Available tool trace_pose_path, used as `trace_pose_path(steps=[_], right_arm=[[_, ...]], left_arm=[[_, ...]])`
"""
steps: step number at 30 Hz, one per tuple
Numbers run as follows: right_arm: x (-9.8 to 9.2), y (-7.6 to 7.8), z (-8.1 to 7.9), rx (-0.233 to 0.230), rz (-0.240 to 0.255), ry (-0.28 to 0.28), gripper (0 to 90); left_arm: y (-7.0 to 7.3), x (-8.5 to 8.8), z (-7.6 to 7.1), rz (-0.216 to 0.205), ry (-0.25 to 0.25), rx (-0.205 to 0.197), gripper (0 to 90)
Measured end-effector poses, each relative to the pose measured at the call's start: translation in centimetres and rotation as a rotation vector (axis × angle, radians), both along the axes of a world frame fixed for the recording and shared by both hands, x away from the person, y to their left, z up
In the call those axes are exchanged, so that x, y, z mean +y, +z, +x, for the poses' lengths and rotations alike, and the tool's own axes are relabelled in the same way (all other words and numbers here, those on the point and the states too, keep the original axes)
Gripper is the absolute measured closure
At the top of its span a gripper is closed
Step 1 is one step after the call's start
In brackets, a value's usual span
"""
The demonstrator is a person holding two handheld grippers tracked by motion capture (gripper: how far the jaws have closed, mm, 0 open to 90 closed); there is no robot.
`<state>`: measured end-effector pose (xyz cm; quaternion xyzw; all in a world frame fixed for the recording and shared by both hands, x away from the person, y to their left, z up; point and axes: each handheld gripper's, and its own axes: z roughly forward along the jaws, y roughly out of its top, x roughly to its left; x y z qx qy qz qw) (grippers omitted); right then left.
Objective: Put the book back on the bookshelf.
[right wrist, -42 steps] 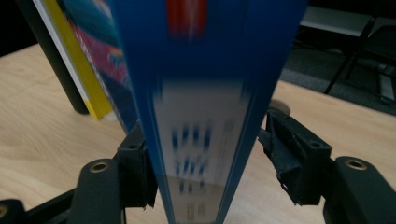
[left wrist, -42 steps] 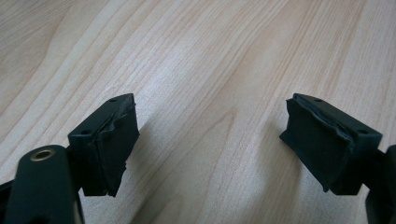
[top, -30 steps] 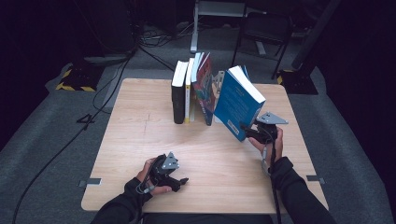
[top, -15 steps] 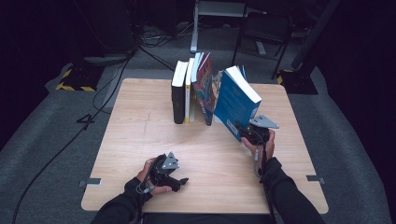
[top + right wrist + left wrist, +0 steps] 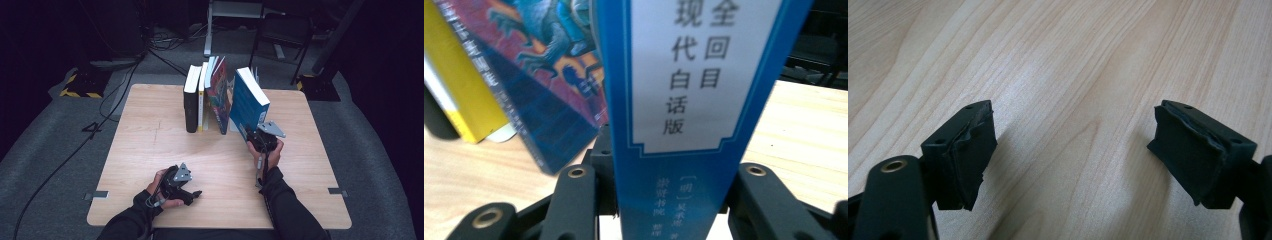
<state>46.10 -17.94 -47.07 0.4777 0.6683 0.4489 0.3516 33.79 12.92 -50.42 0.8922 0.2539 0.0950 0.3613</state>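
A thick blue book (image 5: 248,105) with a white spine label (image 5: 694,100) is tilted just right of a row of standing books (image 5: 205,100). My right gripper (image 5: 254,135) is shut on its lower spine; its jaws have just been closing with the book between them, one on each side of the spine (image 5: 669,195). The blue book leans close to a colourful paperback (image 5: 549,90); I cannot tell whether they touch. My left gripper (image 5: 194,194) rests on the wooden table (image 5: 150,150) near its front edge, open with bare wood between its pads (image 5: 1073,150).
The row holds a black book (image 5: 191,105), a yellow-edged one (image 5: 454,85) and the leaning colourful one (image 5: 220,97). A metal book end (image 5: 256,75) stands behind the blue book. Dark floor with cables, a stand and a chair surrounds the table.
My right gripper has carried the blue book left, closer to the row of books, and slightly lower. The left gripper has stayed in place.
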Motion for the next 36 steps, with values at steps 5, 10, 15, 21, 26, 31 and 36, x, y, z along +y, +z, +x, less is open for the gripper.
trace_pose_path(steps=[5,10,15,21,26,31,36], right_arm=[[-0.3,0.1,0.6,0.012,0.018,-0.029,60.4],[-0.2,0.2,1.5,0.024,0.032,-0.050,60.4],[0.2,0.2,2.2,0.026,0.030,-0.054,60.3],[1.0,0.3,3.4,0.032,0.018,-0.059,60.4],[1.4,0.4,3.7,0.033,0.009,-0.052,60.2],[2.3,0.4,3.9,0.031,-0.010,-0.046,59.6],[2.1,0.5,3.8,0.036,0.011,-0.037,57.1]], left_arm=[[0.0,0.0,0.0,0.000,-0.004,0.000,17.7],[0.0,0.0,0.0,0.000,-0.007,0.000,17.6],[0.0,-0.1,0.0,0.000,-0.009,0.001,17.6],[0.0,-0.3,0.1,0.001,-0.017,-0.001,17.5],[0.0,-0.5,0.1,0.001,-0.021,0.000,17.5],[0.0,-0.5,0.1,0.000,-0.022,-0.001,17.6],[0.0,-0.5,0.1,0.001,-0.022,-0.002,17.7]])
